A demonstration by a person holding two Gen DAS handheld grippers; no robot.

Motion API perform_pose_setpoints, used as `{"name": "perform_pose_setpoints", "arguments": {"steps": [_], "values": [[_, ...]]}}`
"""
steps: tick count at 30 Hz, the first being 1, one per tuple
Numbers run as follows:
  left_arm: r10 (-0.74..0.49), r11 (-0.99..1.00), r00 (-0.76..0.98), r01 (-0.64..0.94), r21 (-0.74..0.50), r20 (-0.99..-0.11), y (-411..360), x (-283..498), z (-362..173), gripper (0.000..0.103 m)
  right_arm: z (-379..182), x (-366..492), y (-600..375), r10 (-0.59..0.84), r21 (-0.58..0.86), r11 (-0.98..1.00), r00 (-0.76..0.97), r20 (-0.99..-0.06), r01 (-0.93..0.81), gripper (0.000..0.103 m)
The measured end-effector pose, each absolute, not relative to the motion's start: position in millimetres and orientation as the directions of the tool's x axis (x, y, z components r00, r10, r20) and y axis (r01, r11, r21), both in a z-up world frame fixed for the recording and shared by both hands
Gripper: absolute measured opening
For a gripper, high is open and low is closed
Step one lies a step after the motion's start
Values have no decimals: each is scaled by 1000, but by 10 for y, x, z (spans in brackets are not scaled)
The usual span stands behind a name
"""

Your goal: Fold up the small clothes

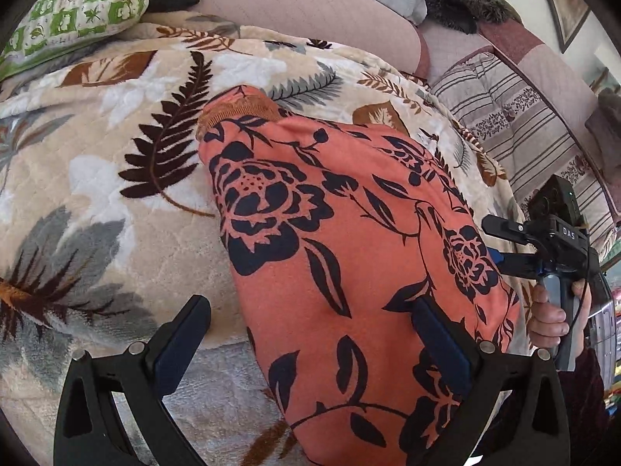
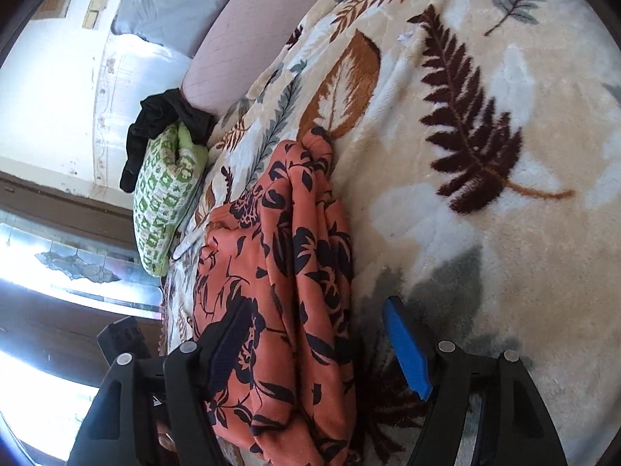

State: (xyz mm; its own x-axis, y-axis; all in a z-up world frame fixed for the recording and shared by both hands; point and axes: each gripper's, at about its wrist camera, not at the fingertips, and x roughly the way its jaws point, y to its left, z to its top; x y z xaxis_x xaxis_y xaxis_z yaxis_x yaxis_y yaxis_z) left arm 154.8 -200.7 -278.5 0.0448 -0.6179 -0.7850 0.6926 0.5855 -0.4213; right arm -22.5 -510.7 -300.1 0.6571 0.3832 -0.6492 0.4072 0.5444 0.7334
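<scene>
An orange garment with black flower print (image 1: pixel 330 233) lies folded lengthwise on the leaf-patterned blanket (image 1: pixel 116 136). My left gripper (image 1: pixel 310 334) is open, its fingers straddling the garment's near end just above it. In the right wrist view the same garment (image 2: pixel 287 272) lies in stacked folds. My right gripper (image 2: pixel 314 338) is open around its edge, the left finger (image 2: pixel 229 334) over the cloth, the blue-padded right finger (image 2: pixel 405 345) over the blanket. The right gripper also shows in the left wrist view (image 1: pixel 543 248), at the garment's right side, held by a hand.
A green-and-white patterned pillow (image 2: pixel 163 198) and a black cloth (image 2: pixel 163 124) lie at the bed's far end. A pink cushion (image 1: pixel 310 4) and a striped quilt (image 1: pixel 524 128) border the blanket. A window is bright at the left of the right wrist view.
</scene>
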Motion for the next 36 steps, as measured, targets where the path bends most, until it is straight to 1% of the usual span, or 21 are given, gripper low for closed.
{"name": "perform_pose_setpoints", "arguments": {"steps": [3, 7, 11, 13, 14, 15, 16, 17, 18, 19, 20, 21, 23, 26, 28, 36], "values": [[-630, 569, 18, 690, -447, -776, -2040, 1555, -2813, 103, -3172, -35, -5044, 482, 774, 519, 624, -615, 362, 74], [-653, 548, -18, 680, -488, -758, -2074, 1589, -2846, 103, -3134, 80, -4912, 483, 769, 551, 628, -610, 323, 78], [-678, 539, -38, 653, -532, -734, -2105, 1625, -2870, 103, -3128, 197, -4758, 474, 757, 577, 629, -616, 307, 79], [-690, 534, -47, 641, -552, -722, -2106, 1633, -2868, 103, -3106, 262, -4661, 454, 733, 605, 623, -637, 310, 77], [-696, 530, -48, 637, -559, -716, -2105, 1632, -2861, 100, -3085, 297, -4606, 443, 721, 620, 621, -647, 308, 77], [-695, 535, -41, 637, -555, -717, -2103, 1628, -2852, 94, -3059, 327, -4552, 433, 709, 636, 618, -656, 306, 73], [-689, 545, -27, 639, -543, -724, -2104, 1624, -2842, 92, -3024, 353, -4494, 418, 691, 656, 616, -668, 303, 67], [-684, 553, -15, 641, -532, -729, -2095, 1623, -2835, 86, -2974, 368, -4439, 392, 665, 683, 617, -683, 302, 64], [-682, 559, -6, 640, -527, -731, -2080, 1626, -2827, 80, -2915, 375, -4385, 362, 636, 711, 619, -697, 300, 59], [-686, 563, 2, 636, -528, -728, -2059, 1632, -2812, 76, -2856, 376, -4342, 336, 611, 733, 622, -707, 298, 54], [-688, 567, 12, 633, -527, -725, -2030, 1638, -2794, 68, -2798, 370, -4308, 311, 588, 751, 626, -716, 299, 51], [-689, 571, 24, 634, -522, -724, -2009, 1637, -2763, 62, -2742, 356, -4285, 290, 574, 761, 633, -718, 301, 46], [-690, 575, 40, 638, -513, -723, -1974, 1630, -2708, 58, -2633, 333, -4236, 261, 557, 774, 649, -715, 302, 43], [-692, 589, 74, 633, -502, -718, -1883, 1647, -2595, 56, -2483, 325, -4137, 243, 545, 789, 670, -702, 284, 42], [-706, 592, 86, 616, -519, -703, -1759, 1694, -2504, 56, -2405, 343, -4064, 241, 546, 790, 680, -693, 277, 42], [-724, 625, 198, 593, -507, -661, -1214, 1850, -2151, 56, -2165, 596, -3715, 283, 596, 778, 736, -615, 199, 41]]}}
